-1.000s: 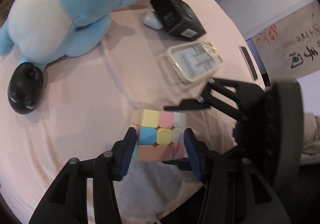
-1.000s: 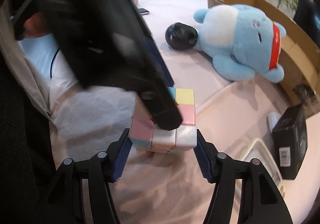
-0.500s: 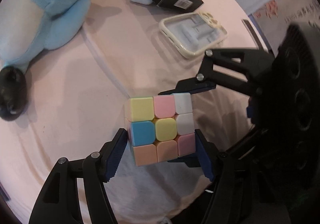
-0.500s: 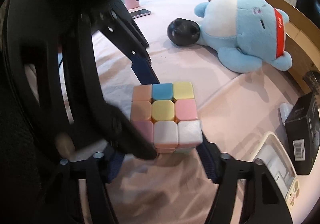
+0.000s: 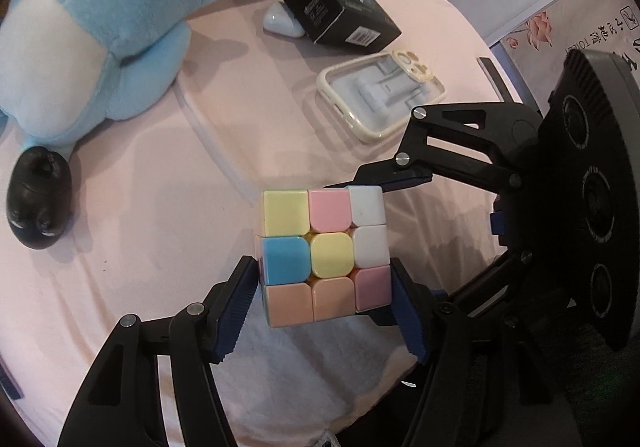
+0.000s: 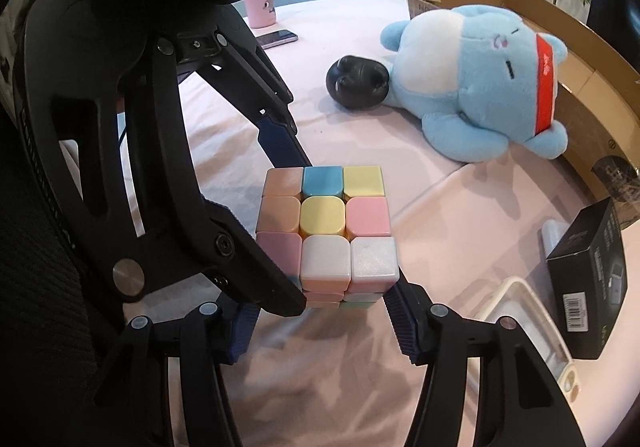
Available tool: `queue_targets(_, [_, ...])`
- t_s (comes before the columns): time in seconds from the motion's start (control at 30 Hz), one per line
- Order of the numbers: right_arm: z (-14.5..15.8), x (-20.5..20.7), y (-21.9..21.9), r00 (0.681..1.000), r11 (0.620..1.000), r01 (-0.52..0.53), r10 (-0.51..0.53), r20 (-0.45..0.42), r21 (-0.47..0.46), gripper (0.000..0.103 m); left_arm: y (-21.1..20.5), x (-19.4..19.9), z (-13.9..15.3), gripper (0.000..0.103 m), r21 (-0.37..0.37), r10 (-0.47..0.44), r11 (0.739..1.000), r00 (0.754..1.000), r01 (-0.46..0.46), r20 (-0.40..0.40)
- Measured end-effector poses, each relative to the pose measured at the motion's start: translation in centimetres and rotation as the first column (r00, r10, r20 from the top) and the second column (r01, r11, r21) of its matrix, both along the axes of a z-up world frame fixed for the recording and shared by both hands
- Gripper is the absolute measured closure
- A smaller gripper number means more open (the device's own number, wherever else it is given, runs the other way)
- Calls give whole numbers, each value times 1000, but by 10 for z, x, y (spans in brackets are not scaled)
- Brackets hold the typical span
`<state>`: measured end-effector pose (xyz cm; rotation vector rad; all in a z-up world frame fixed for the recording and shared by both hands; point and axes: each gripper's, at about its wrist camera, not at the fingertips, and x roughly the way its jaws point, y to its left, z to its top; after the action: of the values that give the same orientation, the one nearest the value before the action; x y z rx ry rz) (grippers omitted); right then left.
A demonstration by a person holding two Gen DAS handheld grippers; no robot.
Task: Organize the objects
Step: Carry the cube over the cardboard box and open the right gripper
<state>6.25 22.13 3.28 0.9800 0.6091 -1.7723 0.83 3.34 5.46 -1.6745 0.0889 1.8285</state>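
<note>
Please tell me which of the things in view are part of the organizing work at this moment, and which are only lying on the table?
In hand:
- pastel puzzle cube, clamped by left gripper and right gripper.

Lying about:
- blue plush toy
- black rounded lump
- black carton
- cream phone case
- brown cardboard box

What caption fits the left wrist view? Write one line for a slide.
Both hand-held grippers clamp a pastel cube above the pink tablecloth.

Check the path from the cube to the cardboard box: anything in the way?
Yes. In the right wrist view the blue plush lies against the cardboard box, between it and the cube; the black round object sits beside the plush. Both claws bracket the cube.
</note>
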Motion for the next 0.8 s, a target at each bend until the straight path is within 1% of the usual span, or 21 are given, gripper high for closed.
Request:
queue_targets(0.2, [21, -6, -2, 1000, 1000, 7, -8, -3, -16, 47, -2, -16, 23, 40, 22, 14, 1000, 1000, -14, 4])
queue_targets(0.23, [27, -9, -1, 1000, 1000, 12, -12, 0, -22, 47, -4, -21, 31, 40, 31, 17, 999, 1000, -17, -3])
queue_targets(0.27, [32, -11, 0, 1000, 999, 20, -20, -3, -27, 47, 9, -21, 34, 40, 31, 20, 999, 1000, -19, -11])
queue_targets(0.33, [44, -19, -1, 999, 999, 37, -37, -6, -37, 47, 10, -30, 47, 40, 29, 11, 1000, 1000, -11, -27])
queue_targets(0.43, [61, -30, -1, 998, 998, 46, -47, -32, -39, 47, 15, -39, 66, 40, 24, 0, 1000, 998, 2, -59])
queue_targets(0.57, [93, -49, 2, 995, 996, 84, -85, -42, -41, 47, 15, -61, 100, 41, 32, -8, 999, 994, 12, -108])
queue_targets(0.63, [110, -59, 2, 994, 995, 92, -94, -61, -38, 47, 16, -75, 122, 41, 41, -14, 999, 992, 20, -129])
queue_targets(0.7, [133, -72, 3, 990, 994, 105, -108, -87, -36, 47, 16, -86, 140, 41, 43, -20, 999, 988, 27, -152])
queue_targets(0.73, [138, -76, 3, 989, 994, 107, -110, -96, -36, 47, 20, -93, 149, 42, 44, -22, 999, 986, 30, -163])
queue_targets(0.8, [165, -87, 6, 986, 993, 113, -117, -120, -37, 47, 23, -110, 171, 44, 34, -37, 998, 981, 44, -190])
